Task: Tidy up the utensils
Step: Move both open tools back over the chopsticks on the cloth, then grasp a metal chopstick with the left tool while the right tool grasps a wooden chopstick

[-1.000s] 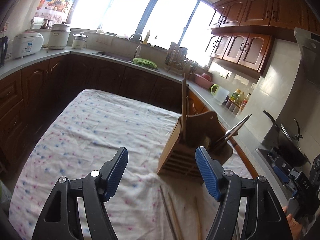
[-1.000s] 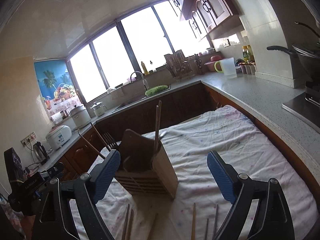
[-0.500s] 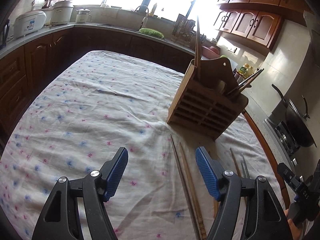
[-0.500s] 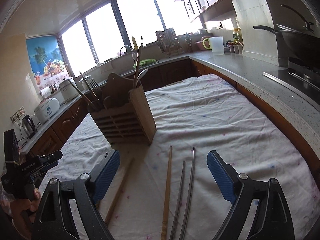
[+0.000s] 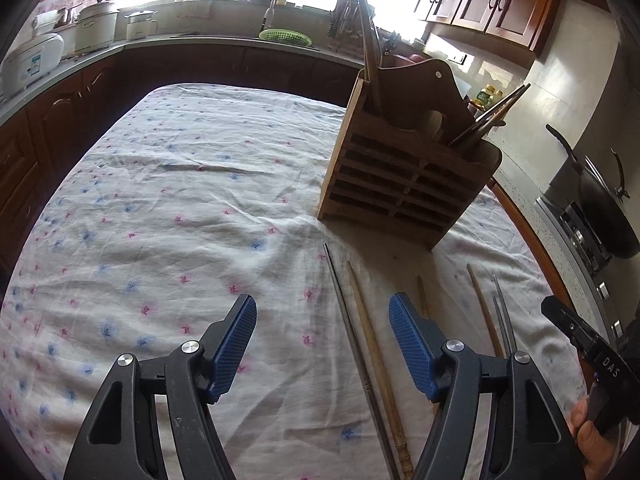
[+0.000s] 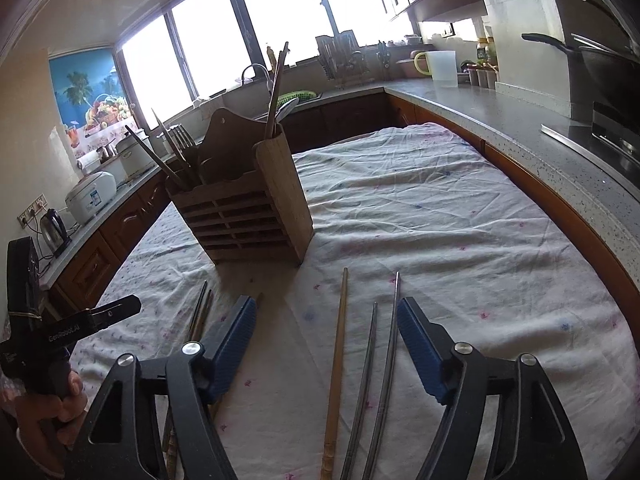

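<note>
The left gripper (image 5: 322,338) points obliquely down over the tablecloth (image 5: 160,208); its blue pads (image 5: 234,346) stand apart and are closing, with a dark metal chopstick (image 5: 348,320) and a wooden chopstick (image 5: 374,352) lying on the cloth in the gap, untouched. The right gripper (image 6: 326,340) takes a like downward pose, its jaws apart and closing, clamped on nothing; a wooden chopstick (image 6: 338,344) and a metal chopstick (image 6: 366,360) lie between its pads, a second metal one (image 6: 390,344) just beside the right pad.

The left wrist view alone shows a wok (image 5: 604,208) on the stove and the hand (image 5: 588,436) bearing the right gripper. The right wrist view alone shows a kettle (image 6: 54,226), a pitcher (image 6: 440,64), and the hand (image 6: 60,404) bearing the left gripper.

The wooden utensil holder (image 6: 248,208) stands upright on the cloth beyond the loose chopsticks, slatted at the front, with chopsticks and a fork (image 6: 182,138) rising from its compartments.
</note>
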`<act>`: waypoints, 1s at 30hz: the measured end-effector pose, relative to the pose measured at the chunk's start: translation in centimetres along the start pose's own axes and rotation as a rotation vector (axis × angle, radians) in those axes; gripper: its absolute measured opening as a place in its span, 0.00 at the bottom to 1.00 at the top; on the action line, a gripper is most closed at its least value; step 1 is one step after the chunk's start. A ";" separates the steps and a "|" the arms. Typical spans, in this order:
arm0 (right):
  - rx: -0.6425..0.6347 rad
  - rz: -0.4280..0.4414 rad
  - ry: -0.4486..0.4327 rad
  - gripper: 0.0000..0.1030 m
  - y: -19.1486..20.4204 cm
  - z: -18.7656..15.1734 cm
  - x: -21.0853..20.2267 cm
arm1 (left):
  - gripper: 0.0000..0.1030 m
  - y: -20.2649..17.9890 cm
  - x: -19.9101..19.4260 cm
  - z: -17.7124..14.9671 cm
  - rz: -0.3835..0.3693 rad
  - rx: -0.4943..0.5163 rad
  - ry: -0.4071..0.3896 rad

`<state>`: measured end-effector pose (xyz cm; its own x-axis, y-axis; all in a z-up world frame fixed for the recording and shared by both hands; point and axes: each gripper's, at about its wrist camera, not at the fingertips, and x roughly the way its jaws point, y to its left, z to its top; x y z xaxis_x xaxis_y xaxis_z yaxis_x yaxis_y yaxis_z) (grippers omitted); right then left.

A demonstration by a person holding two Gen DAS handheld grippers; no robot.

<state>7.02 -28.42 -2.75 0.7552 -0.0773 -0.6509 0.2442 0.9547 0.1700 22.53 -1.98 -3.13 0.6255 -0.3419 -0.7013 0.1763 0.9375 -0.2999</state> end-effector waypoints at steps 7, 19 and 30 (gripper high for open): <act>-0.006 0.005 0.072 0.45 -0.2 0.5 2.1 | 0.46 -0.7 3.1 1.6 0.006 0.026 0.073; -0.065 -0.053 0.215 0.26 -0.3 2.0 8.0 | 0.22 -1.5 9.7 4.3 0.031 0.061 0.195; -0.178 -0.119 0.283 0.18 0.9 1.5 11.1 | 0.06 -3.8 12.4 4.2 0.127 0.200 0.177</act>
<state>16.55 -28.82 -8.68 0.5230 -0.1318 -0.8421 0.1912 0.9809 -0.0347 32.76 -9.46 -7.97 0.5129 -0.2100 -0.8324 0.2623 0.9616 -0.0810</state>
